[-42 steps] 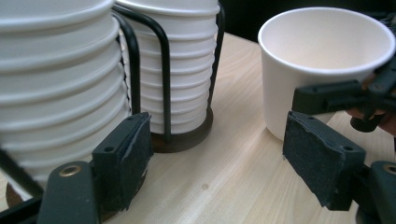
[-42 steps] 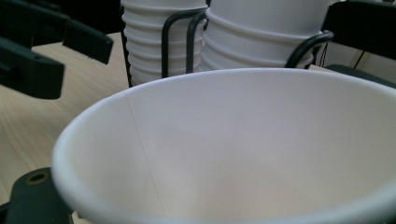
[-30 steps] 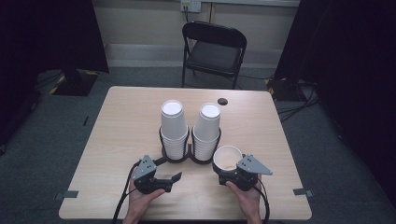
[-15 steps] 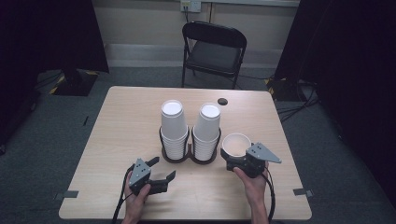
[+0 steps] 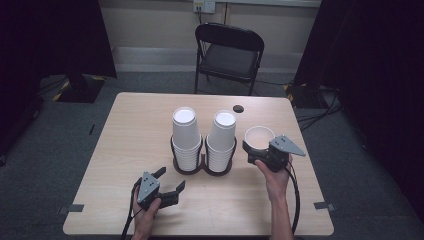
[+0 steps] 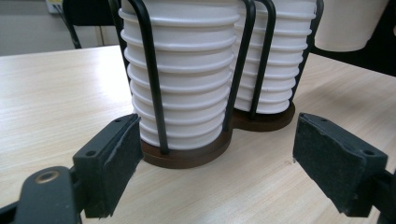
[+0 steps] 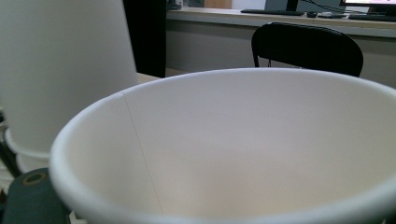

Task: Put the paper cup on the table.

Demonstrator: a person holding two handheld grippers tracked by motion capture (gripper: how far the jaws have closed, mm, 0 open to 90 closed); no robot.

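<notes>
Fingers of my right gripper [image 5: 256, 149] are closed on the single white paper cup [image 5: 259, 136], holding it upright and open-mouthed above the counter [image 5: 125, 150], just beside the right stack; the cup is empty inside. Those of my left gripper [image 5: 170, 181] stand wide apart with nothing between them, low over the counter near the black wire holder [image 5: 202, 162]. That holder has two round wells on brown bases, each carrying a tall stack of upside-down white cups: left stack [image 5: 185, 135], right stack [image 5: 222, 137]. Compared with a second ago, my right hand has carried the cup up and away to the right, and my left gripper has drawn back from the holder.
</notes>
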